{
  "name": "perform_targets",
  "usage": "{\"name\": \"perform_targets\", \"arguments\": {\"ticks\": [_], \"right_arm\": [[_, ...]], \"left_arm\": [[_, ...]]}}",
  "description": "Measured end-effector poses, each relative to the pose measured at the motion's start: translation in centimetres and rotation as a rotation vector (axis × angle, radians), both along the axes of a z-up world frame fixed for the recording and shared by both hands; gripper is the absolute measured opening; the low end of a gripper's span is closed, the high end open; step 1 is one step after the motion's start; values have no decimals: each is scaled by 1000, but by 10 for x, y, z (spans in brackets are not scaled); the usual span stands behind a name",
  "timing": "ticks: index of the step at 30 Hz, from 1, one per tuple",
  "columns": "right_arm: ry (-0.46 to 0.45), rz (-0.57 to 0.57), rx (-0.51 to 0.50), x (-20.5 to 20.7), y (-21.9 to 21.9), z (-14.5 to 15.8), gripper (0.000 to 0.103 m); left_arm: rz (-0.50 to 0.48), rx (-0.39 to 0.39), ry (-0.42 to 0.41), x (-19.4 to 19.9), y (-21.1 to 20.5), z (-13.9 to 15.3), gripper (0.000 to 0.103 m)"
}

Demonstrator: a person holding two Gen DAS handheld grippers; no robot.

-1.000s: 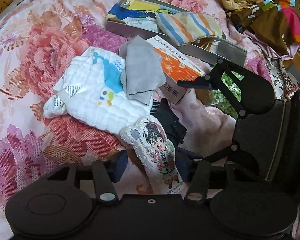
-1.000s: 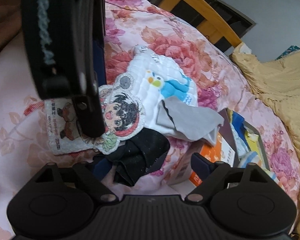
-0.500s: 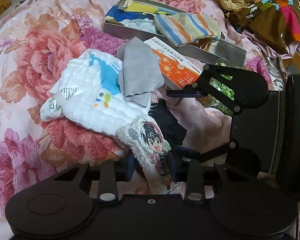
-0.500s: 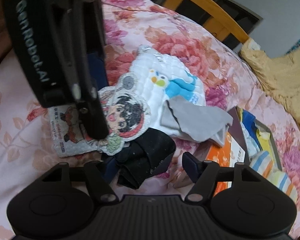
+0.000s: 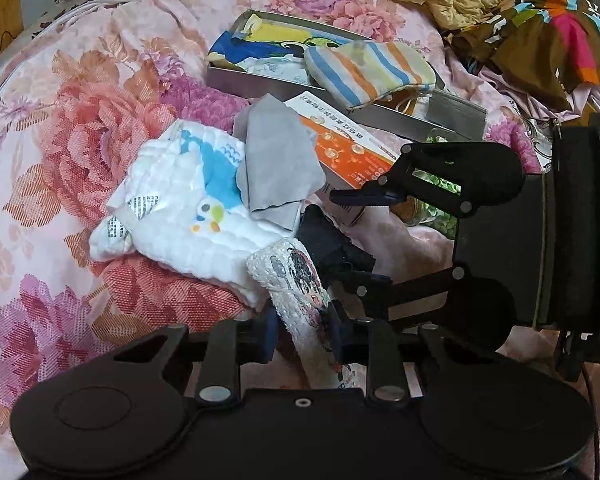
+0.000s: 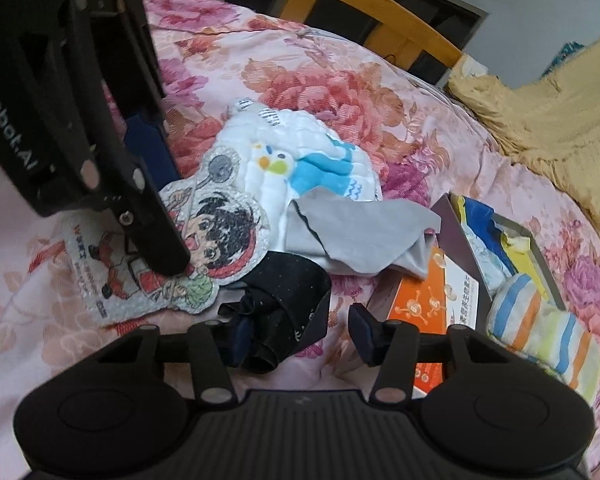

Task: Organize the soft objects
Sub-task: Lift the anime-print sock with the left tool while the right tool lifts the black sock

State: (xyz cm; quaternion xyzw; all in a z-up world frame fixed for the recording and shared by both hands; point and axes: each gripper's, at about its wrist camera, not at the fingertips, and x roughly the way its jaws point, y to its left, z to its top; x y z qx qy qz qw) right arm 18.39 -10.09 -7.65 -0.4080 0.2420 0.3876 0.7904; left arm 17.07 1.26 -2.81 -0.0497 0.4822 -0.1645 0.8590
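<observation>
Nearest, the left tongs (image 5: 303, 330) have narrowed onto the cartoon-print cloth (image 5: 296, 280) – jaws closing, pads now pressing it. The right tongs (image 6: 296, 334), narrower than before, close around the black cloth (image 6: 288, 300), not yet gripping. Beyond lies the metal tray (image 5: 260, 80) on the floral bed – likely both cloths' destination.

cartoon towel (image 5: 300, 280) folded, black cloth (image 6: 288, 300) bunched beside
</observation>
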Motion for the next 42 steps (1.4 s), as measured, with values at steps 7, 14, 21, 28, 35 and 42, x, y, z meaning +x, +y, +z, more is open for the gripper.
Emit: {"name": "perform_targets", "arguments": {"ticks": [7, 14, 21, 28, 35, 42], "right_arm": [[52, -41, 32, 5, 0, -1, 48], [179, -87, 114, 14, -7, 6, 21], [150, -123, 142, 12, -9, 19, 12], [128, -182, 173, 6, -17, 32, 11], [100, -247, 249, 2, -28, 51, 11], [60, -314, 313, -2, -36, 66, 12]], "left_arm": [[3, -4, 7, 1, 1, -2, 27], [1, -16, 4, 0, 0, 0, 24], [-9, -28, -31, -2, -1, 5, 20], [7, -60, -61, -3, 4, 12, 14], [29, -74, -87, -2, 7, 15, 13], [64, -132, -163, -4, 14, 26, 13]]}}
